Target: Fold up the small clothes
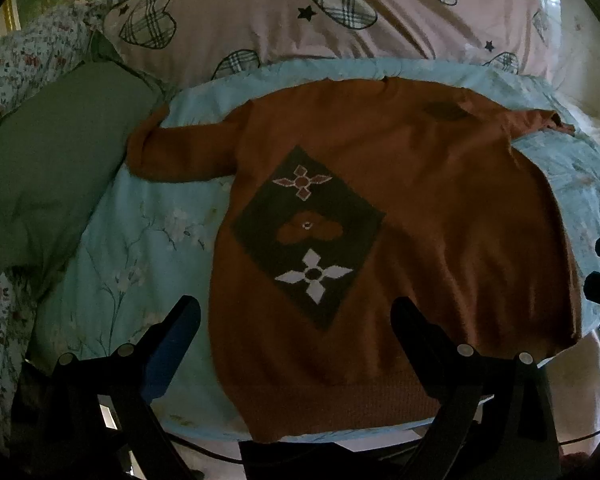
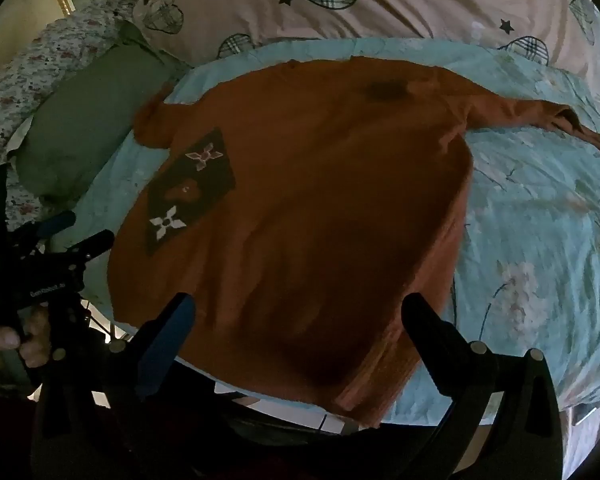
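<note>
I see the sweater (image 1: 440, 200) lying flat on the blue quilt (image 1: 140, 264) on the bed, sleeves out. It looks soft, light and floppy. My left claw (image 1: 296, 320) and right claw (image 2: 300, 316) are both wide apart, holding nothing. I would pinch a sleeve (image 2: 540, 114) end first.

Bed with a light blue floral quilt (image 1: 140, 248), and what I see lying on it.

I see a rust-orange knitted sweater (image 1: 440, 200) spread flat on the quilt, front up, its dark diamond patch (image 1: 308, 232) with flower motifs showing and both sleeves out to the sides. At the quilt's left edge I see a plain green pillow (image 1: 56, 168); beyond its far edge, a pink sheet with plaid hearts (image 1: 260, 28).
</note>
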`<state>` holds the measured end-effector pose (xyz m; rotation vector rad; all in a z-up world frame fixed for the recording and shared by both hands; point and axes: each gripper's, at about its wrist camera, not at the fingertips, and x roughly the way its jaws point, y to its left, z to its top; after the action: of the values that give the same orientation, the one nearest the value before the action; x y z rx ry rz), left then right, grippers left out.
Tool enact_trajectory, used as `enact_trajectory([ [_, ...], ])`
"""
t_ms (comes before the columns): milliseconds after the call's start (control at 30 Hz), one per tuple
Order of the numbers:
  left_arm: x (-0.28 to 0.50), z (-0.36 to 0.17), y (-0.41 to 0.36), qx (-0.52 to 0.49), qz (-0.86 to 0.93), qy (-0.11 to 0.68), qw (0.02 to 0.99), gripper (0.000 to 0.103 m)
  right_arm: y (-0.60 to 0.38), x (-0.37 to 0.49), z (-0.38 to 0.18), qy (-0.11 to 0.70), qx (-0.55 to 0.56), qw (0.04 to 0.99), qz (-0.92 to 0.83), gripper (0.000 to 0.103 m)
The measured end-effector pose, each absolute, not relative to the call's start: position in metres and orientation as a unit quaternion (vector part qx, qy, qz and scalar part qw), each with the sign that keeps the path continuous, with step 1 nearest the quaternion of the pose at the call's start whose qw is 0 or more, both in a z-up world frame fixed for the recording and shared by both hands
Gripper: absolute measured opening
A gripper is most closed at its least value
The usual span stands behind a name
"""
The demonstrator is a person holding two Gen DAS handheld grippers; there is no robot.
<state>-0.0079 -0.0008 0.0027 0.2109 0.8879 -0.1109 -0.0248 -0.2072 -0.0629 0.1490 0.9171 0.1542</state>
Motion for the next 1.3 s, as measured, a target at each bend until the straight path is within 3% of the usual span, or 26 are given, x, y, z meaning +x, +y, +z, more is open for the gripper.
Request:
enact_trajectory([
  [633, -0.009, 0.02, -0.005, 0.08, -0.079, 0.405, 0.908, 0.097, -0.203, -0.025, -0.055, 0.396, 0.088, 0.908, 0.108, 0.103],
  [1300, -0.01, 0.019, -0.008, 0.096, -0.074, 0.396, 0.91, 0.097, -0.202, -0.022, -0.058, 0.416, 0.07, 0.902, 0.094, 0.103],
])
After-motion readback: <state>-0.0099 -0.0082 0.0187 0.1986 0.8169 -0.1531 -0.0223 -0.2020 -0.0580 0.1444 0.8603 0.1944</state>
